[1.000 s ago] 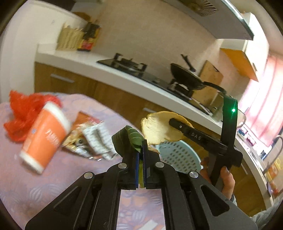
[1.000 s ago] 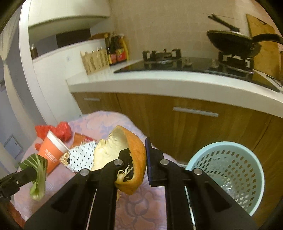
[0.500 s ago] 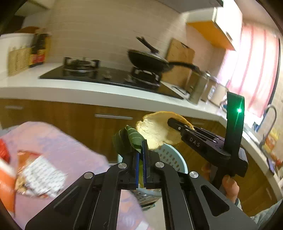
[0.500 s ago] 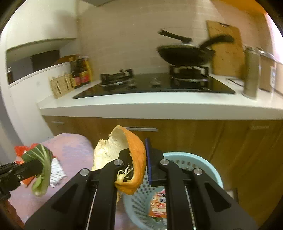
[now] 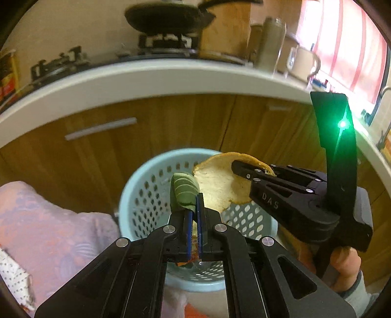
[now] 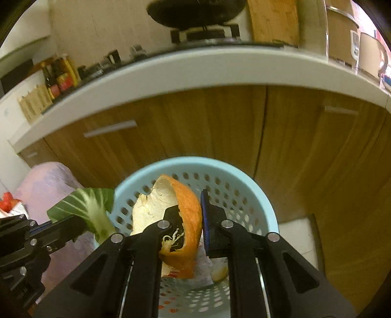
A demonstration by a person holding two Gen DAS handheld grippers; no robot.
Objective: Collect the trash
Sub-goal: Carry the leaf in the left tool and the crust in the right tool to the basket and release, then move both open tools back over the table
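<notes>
My left gripper (image 5: 194, 208) is shut on a green vegetable leaf (image 5: 184, 193) and holds it above the light blue perforated trash basket (image 5: 136, 193). My right gripper (image 6: 189, 215) is shut on a curved orange peel (image 6: 188, 208), also above the basket (image 6: 256, 195). The peel shows in the left wrist view (image 5: 217, 186) just right of the leaf. The leaf shows in the right wrist view (image 6: 85, 203) at the basket's left rim. Some trash (image 6: 202, 269) lies at the basket's bottom.
Wooden cabinet doors (image 6: 195, 127) under a white counter (image 6: 171, 71) stand right behind the basket. The table with a purple floral cloth (image 5: 48, 232) is at the left. A polka-dot wrapper (image 5: 12, 276) lies at its edge. A wok (image 5: 168, 17) sits on the stove.
Both grippers have swung right, away from the table, and now hang over the basket. The basket has grown larger in both views. Both still hold their items.
</notes>
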